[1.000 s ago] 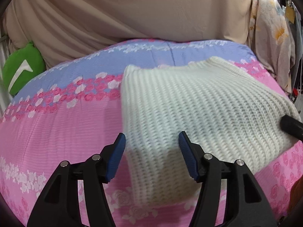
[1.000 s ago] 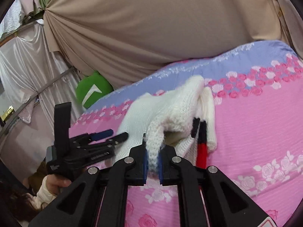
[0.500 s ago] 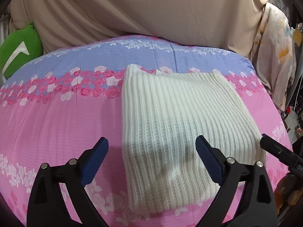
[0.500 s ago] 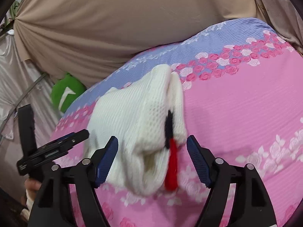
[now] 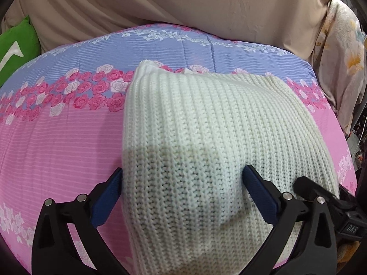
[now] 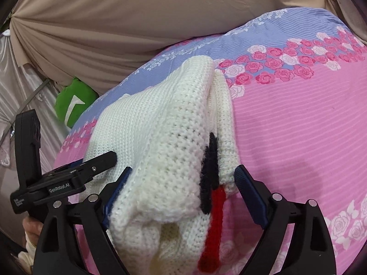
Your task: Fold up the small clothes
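Note:
A folded cream knit sweater (image 5: 206, 137) lies on the pink and blue floral bedspread (image 5: 57, 142). My left gripper (image 5: 183, 194) is open, its jaws wide on either side of the sweater's near edge. In the right wrist view the sweater (image 6: 160, 151) shows its folded side with a black and red knit trim (image 6: 212, 183). My right gripper (image 6: 183, 190) is open, its jaws spread around that near end. The left gripper also shows in the right wrist view (image 6: 75, 174) at the sweater's far side.
A beige curtain (image 5: 183, 6) hangs behind the bed. A green cushion (image 5: 16, 45) sits at the back left. A floral cloth (image 5: 339, 64) hangs at the right. The bedspread (image 6: 298, 126) stretches out to the right of the sweater.
My right gripper has let go of the sweater fold and opened wide. My left gripper opened wider and both moved in close over the sweater's near edges.

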A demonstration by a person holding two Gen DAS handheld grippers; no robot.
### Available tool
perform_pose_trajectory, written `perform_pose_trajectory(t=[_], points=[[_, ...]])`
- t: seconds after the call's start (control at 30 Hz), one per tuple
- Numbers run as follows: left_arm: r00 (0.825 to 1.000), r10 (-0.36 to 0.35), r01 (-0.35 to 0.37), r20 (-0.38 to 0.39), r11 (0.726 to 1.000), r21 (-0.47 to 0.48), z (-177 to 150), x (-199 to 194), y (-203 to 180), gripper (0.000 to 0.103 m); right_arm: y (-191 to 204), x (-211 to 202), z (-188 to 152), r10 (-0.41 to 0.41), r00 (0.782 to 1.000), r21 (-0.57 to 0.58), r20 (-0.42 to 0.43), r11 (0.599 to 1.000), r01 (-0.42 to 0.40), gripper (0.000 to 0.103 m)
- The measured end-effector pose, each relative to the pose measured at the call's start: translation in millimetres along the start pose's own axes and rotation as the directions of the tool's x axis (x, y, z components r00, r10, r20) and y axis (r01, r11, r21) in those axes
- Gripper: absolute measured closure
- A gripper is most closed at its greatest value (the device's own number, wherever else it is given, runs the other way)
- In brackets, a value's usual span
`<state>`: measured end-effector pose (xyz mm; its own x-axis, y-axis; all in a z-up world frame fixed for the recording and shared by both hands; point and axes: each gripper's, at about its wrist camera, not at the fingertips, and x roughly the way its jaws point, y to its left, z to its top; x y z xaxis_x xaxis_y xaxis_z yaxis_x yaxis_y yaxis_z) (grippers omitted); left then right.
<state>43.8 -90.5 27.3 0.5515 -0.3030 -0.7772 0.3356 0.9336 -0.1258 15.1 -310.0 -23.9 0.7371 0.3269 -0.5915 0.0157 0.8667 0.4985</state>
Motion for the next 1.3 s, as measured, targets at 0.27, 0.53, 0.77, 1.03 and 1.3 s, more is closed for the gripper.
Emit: perform_pose_trajectory(t=[0.27,0.53,0.77,1.03,1.3], points=[[0.998,-0.052,0.052,0.039,0.998,-0.018,-4.5,6.0,5.0,0.005,-6.6,7.3,2.7,0.018,1.0,0.019,-0.015,1.0,-0.018,0.006],[0.982,-0.191,0.19,0.0,0.976,-0.102,-3.6,14.5,21.5,0.005,-16.3,18.9,12.2,0.083,0.996,0.081,-0.038,0.994,-0.079,0.019],[0.97,-0.242,0.243,0.026,0.969,-0.047,2.8,-10.2,16.4,0.049,-3.0,1.8,16.9,0.154,0.988,0.106,-0.005,0.983,-0.152,0.058],[0.904,-0.42,0.417,0.075,0.908,0.048,14.8,-70.5,10.4,0.06,54.3,-70.2,24.5,0.148,0.982,-0.029,0.118,0.989,-0.146,0.059],[0.832,-0.481,0.435,0.276,0.875,0.213,43.1,-167.2,21.5,0.06,126.9,-142.9,52.6,0.188,0.936,-0.226,0.298,0.966,-0.122,0.059]])
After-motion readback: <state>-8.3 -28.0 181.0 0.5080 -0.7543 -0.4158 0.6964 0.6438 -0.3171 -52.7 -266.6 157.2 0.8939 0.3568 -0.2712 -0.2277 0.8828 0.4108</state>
